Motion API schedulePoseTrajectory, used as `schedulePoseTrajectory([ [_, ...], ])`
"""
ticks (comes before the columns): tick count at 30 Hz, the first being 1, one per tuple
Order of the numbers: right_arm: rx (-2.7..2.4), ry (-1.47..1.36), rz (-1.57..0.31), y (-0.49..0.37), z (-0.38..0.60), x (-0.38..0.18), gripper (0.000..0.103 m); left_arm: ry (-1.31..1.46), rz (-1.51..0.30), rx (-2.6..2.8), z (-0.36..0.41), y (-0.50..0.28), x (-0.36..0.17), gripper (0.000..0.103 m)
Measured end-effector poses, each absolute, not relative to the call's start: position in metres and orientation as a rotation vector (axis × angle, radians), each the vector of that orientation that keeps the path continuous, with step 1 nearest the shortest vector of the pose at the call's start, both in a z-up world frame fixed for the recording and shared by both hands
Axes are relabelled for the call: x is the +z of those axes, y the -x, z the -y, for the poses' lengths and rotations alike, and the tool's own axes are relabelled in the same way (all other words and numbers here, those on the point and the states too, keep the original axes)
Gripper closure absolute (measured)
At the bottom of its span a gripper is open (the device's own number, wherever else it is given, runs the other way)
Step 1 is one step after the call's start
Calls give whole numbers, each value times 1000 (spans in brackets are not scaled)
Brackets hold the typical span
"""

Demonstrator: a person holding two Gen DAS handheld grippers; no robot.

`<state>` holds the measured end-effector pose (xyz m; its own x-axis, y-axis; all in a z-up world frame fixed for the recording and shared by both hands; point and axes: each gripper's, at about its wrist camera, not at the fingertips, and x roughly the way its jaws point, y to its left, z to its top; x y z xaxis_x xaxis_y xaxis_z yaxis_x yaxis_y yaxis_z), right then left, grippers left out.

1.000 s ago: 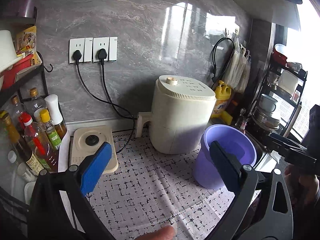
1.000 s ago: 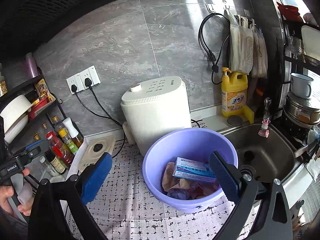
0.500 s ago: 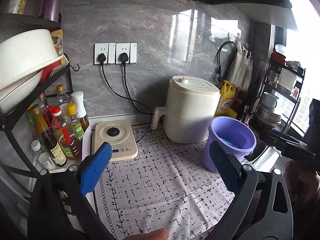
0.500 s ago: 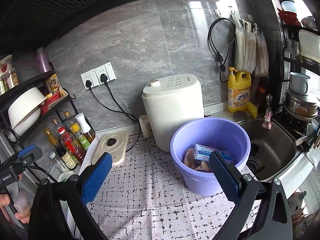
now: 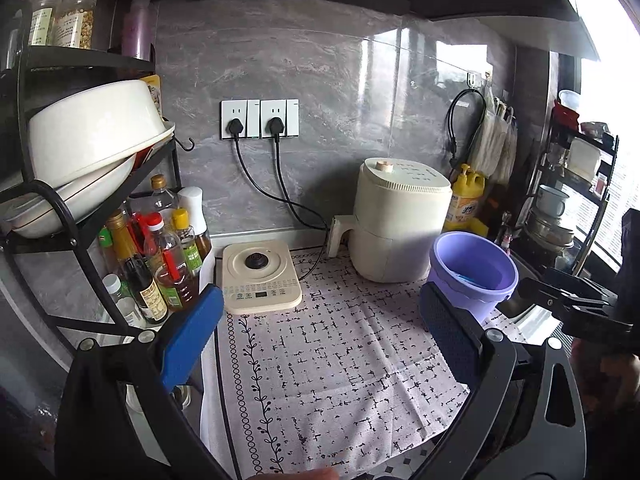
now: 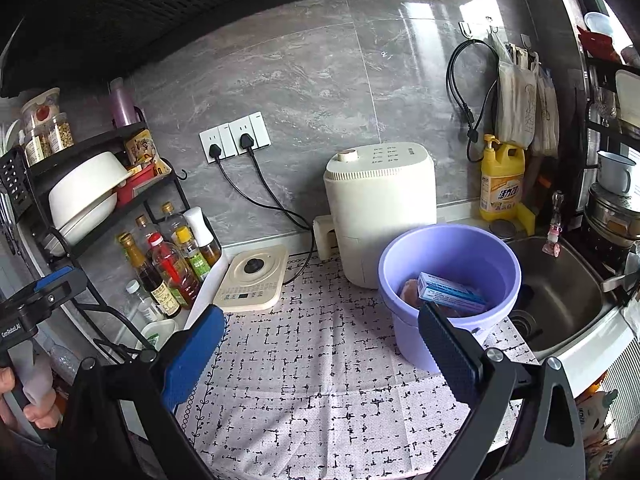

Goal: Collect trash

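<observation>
A purple bucket (image 6: 448,280) stands on the patterned cloth (image 6: 320,360) beside the sink; in the left wrist view the bucket (image 5: 472,272) is at right. Inside it lie a blue and white box (image 6: 452,290) and some crumpled pinkish wrapping (image 6: 408,292). My right gripper (image 6: 320,344) hovers open above the cloth, its right finger in front of the bucket, with nothing held. My left gripper (image 5: 320,332) is open too, empty, over the cloth's front part. The other gripper shows at each view's edge, held by a hand.
A cream air fryer (image 6: 380,212) stands behind the bucket, a flat cream cooker (image 6: 252,280) to its left. Sauce bottles (image 6: 168,264) and a black rack with white bowls (image 6: 84,196) fill the left side. The sink (image 6: 560,292) and a yellow detergent bottle (image 6: 502,180) are at right.
Both grippers have pulled back and up from the counter, so the bucket and air fryer look smaller and farther. Both stayed open. The bucket's contents are unchanged.
</observation>
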<state>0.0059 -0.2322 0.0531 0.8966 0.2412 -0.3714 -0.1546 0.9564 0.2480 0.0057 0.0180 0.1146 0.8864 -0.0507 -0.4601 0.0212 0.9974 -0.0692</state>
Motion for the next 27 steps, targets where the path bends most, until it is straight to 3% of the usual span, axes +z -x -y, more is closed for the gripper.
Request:
schedulePoseTrajectory([
  [27,218,-216,-395,-1,220,49,8,60,-457,-52,-29,1,114,6],
])
